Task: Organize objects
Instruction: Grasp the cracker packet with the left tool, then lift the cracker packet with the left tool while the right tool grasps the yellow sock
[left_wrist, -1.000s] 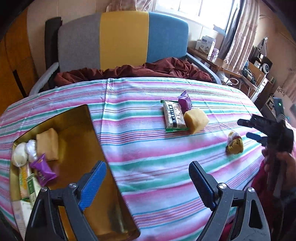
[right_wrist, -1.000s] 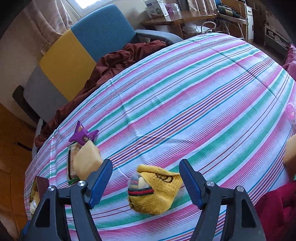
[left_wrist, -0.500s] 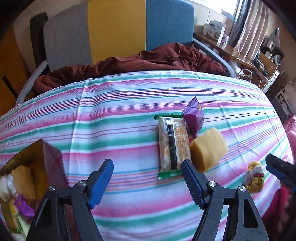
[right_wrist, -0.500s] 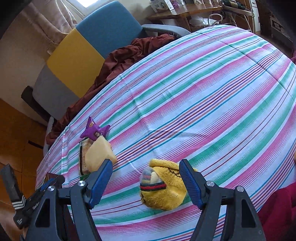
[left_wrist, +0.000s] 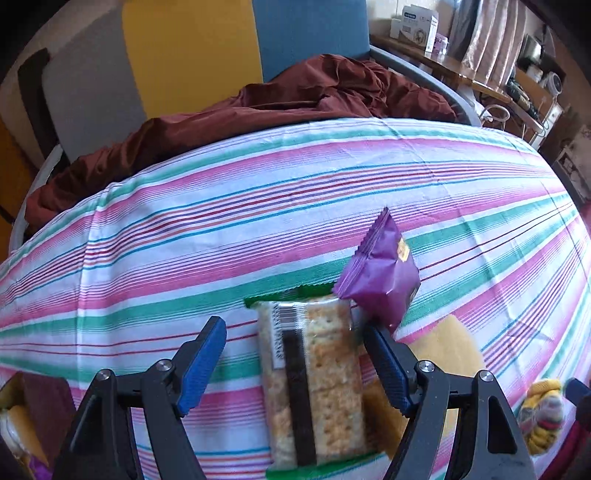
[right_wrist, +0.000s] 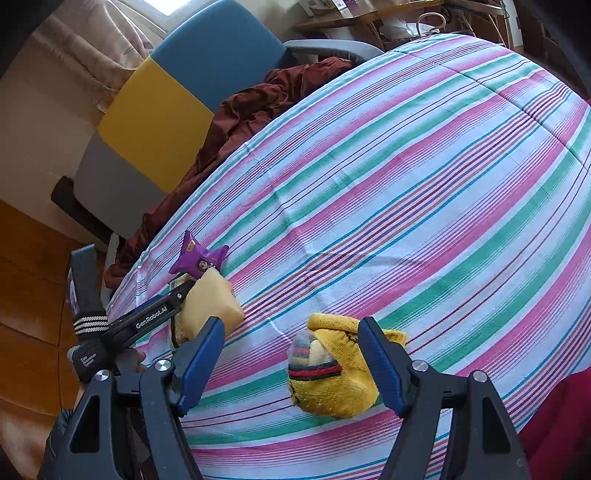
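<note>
Left wrist view showed the left gripper (left_wrist: 293, 363) pointed steeply down over the striped cloth-covered counter (left_wrist: 229, 221), its blue fingers (left_wrist: 201, 363) set moderately wide. Its jaws had narrowed a second ago and then steadied. Between them lay the clear-wrapped cracker pack with green ends (left_wrist: 316, 380), lengthwise; whether the right-hand pad touched the pack's edge could not be told, and the left-hand pad stood clear of it. Just beyond the cracker pack, at its far right corner, the crinkled purple snack pouch (left_wrist: 380, 275) stood tilted on end. Beside the cracker pack on its right lay the pale yellow sponge block (left_wrist: 448, 341), partly hidden by the finger. Further right of the pack, near the frame edge, sat the rolled yellow sock with red and green bands (left_wrist: 541, 413). To the pack's left, at the lower corner, a corner of the brown box (left_wrist: 40, 391) showed with small items inside. Beyond the counter lay a crumpled maroon cloth (left_wrist: 295, 99) on a grey, yellow and blue chair (left_wrist: 192, 48).

Right wrist view showed the right gripper (right_wrist: 290, 362) with its fingers (right_wrist: 376, 362) standing moderately wide around the sock (right_wrist: 332, 373), which rested on the counter (right_wrist: 424, 166); the right pad overlapped the sock's edge, contact unclear, and the left pad was apart. Left of the sock, the left gripper (right_wrist: 181, 291) reached in beside the sponge (right_wrist: 210, 306), with the pouch (right_wrist: 199, 256) behind.
</note>
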